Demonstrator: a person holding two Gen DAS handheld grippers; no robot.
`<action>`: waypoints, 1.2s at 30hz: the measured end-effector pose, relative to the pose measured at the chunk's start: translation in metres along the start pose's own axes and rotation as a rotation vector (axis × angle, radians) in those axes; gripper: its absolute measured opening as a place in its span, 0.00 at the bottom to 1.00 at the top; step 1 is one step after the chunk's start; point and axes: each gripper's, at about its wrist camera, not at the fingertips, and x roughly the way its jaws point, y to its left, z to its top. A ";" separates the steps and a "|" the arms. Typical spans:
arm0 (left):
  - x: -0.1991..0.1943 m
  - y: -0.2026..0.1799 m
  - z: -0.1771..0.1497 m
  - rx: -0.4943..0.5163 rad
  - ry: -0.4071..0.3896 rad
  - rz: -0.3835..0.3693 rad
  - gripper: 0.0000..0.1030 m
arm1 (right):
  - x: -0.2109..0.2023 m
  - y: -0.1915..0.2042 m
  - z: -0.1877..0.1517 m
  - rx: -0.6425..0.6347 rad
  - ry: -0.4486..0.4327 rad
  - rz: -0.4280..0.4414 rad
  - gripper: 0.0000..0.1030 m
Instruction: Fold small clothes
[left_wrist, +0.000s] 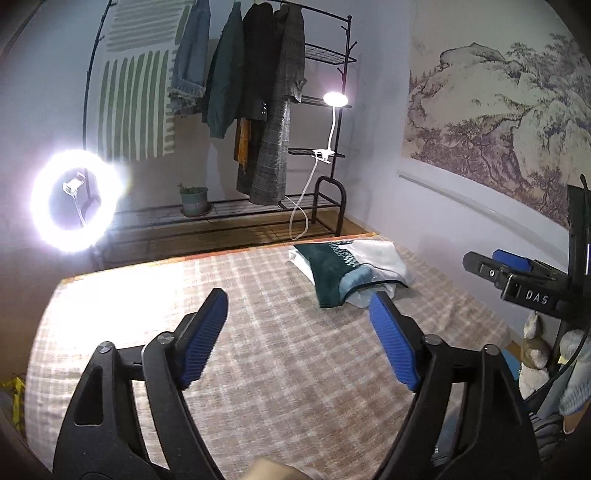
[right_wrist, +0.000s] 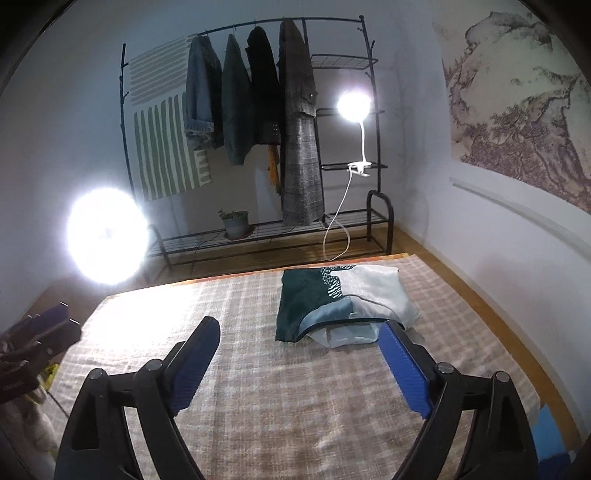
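A folded small garment (left_wrist: 345, 269), dark green, light blue and white, lies on the plaid bed cover (left_wrist: 258, 332) near the far right corner; it also shows in the right wrist view (right_wrist: 343, 301). My left gripper (left_wrist: 299, 302) is open and empty, held above the cover, short of the garment. My right gripper (right_wrist: 299, 332) is open and empty, with its right fingertip (right_wrist: 389, 332) close to the garment's near edge. The right gripper also shows at the right of the left wrist view (left_wrist: 509, 266).
A black clothes rack (right_wrist: 258, 129) with hanging coats stands against the far wall, with a potted plant (right_wrist: 235, 223) and a clip lamp (right_wrist: 352, 105). A bright ring light (left_wrist: 75, 205) stands at the left. Stuffed toys (left_wrist: 532, 350) sit beside the bed at the right.
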 end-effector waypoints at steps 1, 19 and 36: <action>-0.002 0.000 -0.001 0.011 -0.014 0.006 0.88 | 0.001 0.002 -0.003 0.001 -0.007 -0.009 0.91; 0.010 0.002 -0.028 0.040 0.029 0.040 1.00 | 0.038 0.000 -0.032 0.078 0.010 -0.051 1.00; 0.007 -0.005 -0.025 0.049 0.015 0.030 1.00 | 0.042 -0.001 -0.032 0.070 0.006 -0.059 1.00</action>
